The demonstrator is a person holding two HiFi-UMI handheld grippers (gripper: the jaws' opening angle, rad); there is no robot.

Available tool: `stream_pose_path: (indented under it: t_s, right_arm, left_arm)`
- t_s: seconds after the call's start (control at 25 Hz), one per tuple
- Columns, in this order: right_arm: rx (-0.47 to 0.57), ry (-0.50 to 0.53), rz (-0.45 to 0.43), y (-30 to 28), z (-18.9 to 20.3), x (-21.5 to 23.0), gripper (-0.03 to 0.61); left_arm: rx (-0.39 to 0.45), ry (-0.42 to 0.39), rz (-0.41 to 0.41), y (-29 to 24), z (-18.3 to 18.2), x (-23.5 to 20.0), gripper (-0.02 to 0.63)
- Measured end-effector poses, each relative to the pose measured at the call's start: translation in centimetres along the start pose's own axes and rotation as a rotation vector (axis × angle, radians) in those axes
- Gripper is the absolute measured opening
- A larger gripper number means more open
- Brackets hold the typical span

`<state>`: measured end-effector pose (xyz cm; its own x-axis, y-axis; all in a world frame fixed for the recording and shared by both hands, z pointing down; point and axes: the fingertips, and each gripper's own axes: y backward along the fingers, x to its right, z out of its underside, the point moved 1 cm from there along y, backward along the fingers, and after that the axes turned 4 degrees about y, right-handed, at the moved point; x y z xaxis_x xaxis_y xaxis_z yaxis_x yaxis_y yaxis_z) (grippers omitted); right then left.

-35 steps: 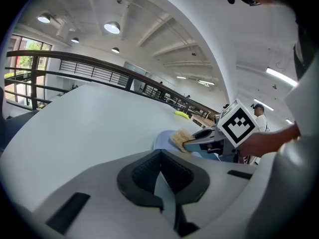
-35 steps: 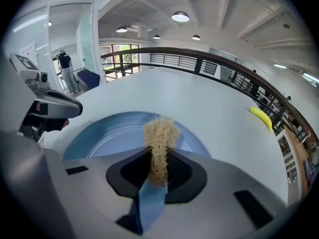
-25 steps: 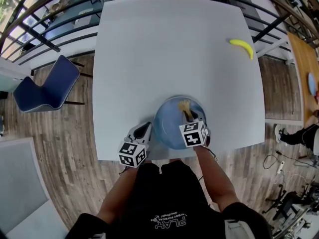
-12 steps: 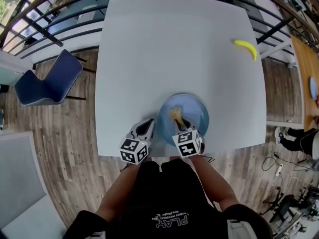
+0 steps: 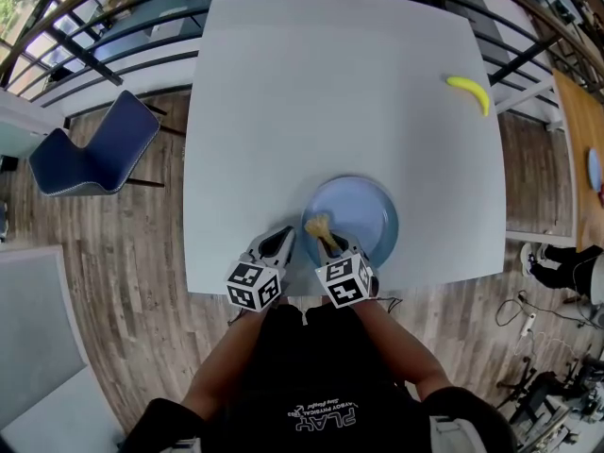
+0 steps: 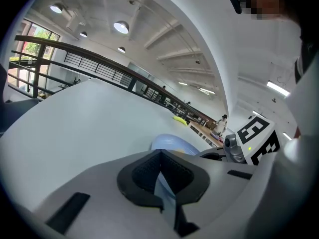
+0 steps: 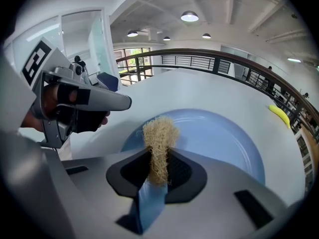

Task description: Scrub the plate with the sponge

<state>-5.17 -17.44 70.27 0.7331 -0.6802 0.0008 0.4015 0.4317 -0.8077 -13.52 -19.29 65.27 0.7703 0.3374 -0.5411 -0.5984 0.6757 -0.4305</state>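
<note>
A round blue plate (image 5: 363, 210) lies on the white table (image 5: 321, 92) near its front edge. My right gripper (image 5: 326, 239) is shut on a tuft of straw-coloured sponge (image 5: 318, 225), which rests on the plate's left part. In the right gripper view the sponge (image 7: 159, 138) stands up between the jaws, over the plate (image 7: 219, 138). My left gripper (image 5: 285, 236) is shut with nothing in it. Its tip is just left of the plate's rim and seems apart from it. The left gripper view shows the plate (image 6: 172, 143) beyond the shut jaws of the left gripper (image 6: 160, 156).
A yellow banana (image 5: 469, 92) lies at the table's far right edge. A dark railing (image 5: 123, 36) runs behind the table. A blue chair (image 5: 90, 159) stands on the wooden floor to the left. The table's front edge is right under both grippers.
My right gripper has drawn the sponge across the plate, from its middle to its left part and nearer to me. The left gripper has stayed beside the rim.
</note>
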Motion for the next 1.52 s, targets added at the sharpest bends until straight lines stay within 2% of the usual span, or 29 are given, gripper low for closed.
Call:
stream_pose_path:
  t_s: [0.44,1.04,1.52]
  right_arm:
    - [-0.009,-0.075,0.094,0.5,1.1,4.8,0.072]
    - [-0.071,-0.137,0.213,2.6,4.0,11.3,0.072]
    - [-0.091,-0.09,0.283,3.5,4.6,12.8,0.072]
  left_arm:
    - [-0.015,-0.015,0.011,0.0,0.3,-0.1,0.012]
    - [-0.044,-0.031,0.017,-1.2,0.7,0.7,0.012]
    - [-0.05,-0.035,0.021,-1.2,1.2,1.3,0.012]
